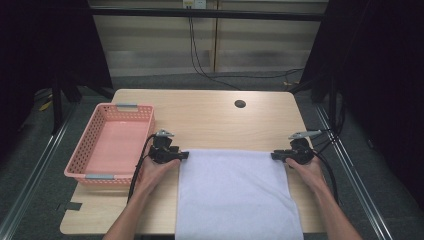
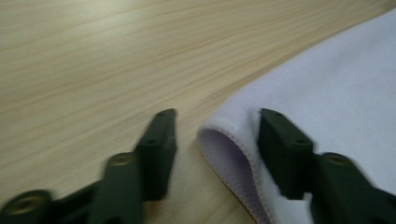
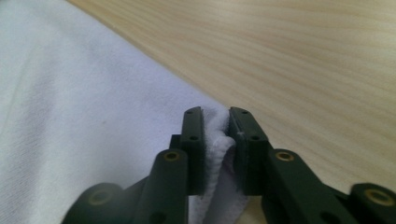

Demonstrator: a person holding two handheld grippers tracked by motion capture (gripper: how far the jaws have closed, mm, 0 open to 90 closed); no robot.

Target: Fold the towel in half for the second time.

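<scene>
right gripper [image 3: 215, 128] clamped on towel [image 1: 235, 195] corner; left gripper [image 2: 217, 135] fingers apart, straddling other corner, not pinching it

A recording studio or lab: a lone wooden table [image 1: 210, 117] stands on grey carpet [image 1: 395, 210], ringed by black curtains [image 1: 385, 75], metal floor rails [image 1: 30, 180] and cables [image 1: 210, 72] trailing to a wall socket [image 1: 194, 4].

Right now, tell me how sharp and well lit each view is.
High view: sharp, table evenly lit, surroundings dark. Left gripper view: soft, left claw and cloth edge blurred. Right gripper view: right claw fairly crisp, cloth nearby soft.
</scene>
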